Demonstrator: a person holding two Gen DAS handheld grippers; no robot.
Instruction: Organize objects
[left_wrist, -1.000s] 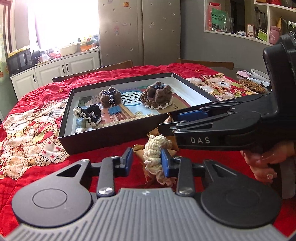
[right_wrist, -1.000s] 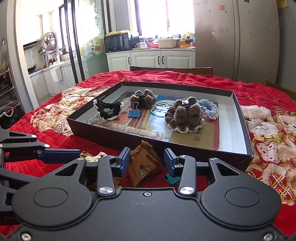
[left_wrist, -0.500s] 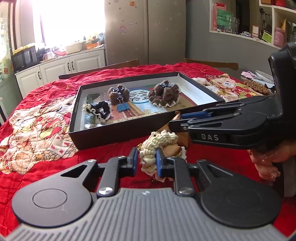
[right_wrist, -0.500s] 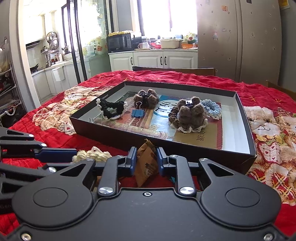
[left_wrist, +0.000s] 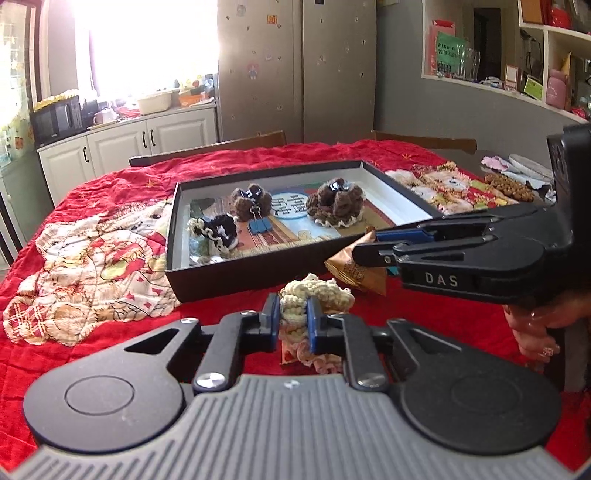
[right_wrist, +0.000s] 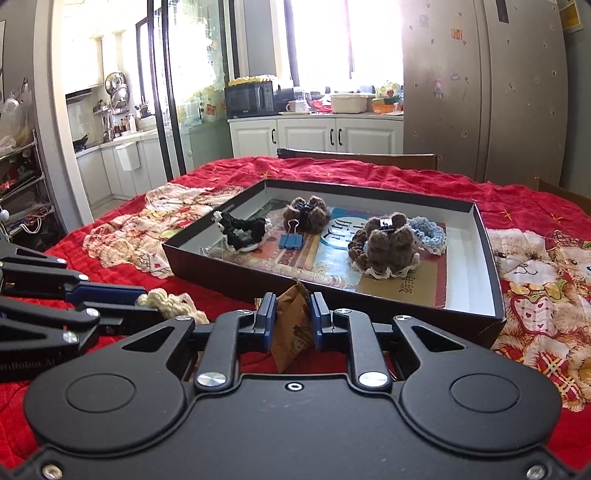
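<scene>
My left gripper has its jaws closing, and the blue pads press on a cream crochet scrunchie just above the red quilt. My right gripper is shut on a brown paper packet, held upright in front of the black box. In the left wrist view the right gripper comes in from the right with the packet at its tips. The right wrist view shows the left gripper at the left with the scrunchie. The box holds brown crochet pieces, a black-and-white one and a blue binder clip.
A red quilt with bear patches covers the table. A light-blue crochet ring lies in the box. A hand grips the right gripper's handle. Brown beads lie at the far right. Chair backs stand beyond the table.
Both grippers have closed: the left onto the cream scrunchie, the right onto the brown packet. The left gripper has drawn back a little with the scrunchie.
</scene>
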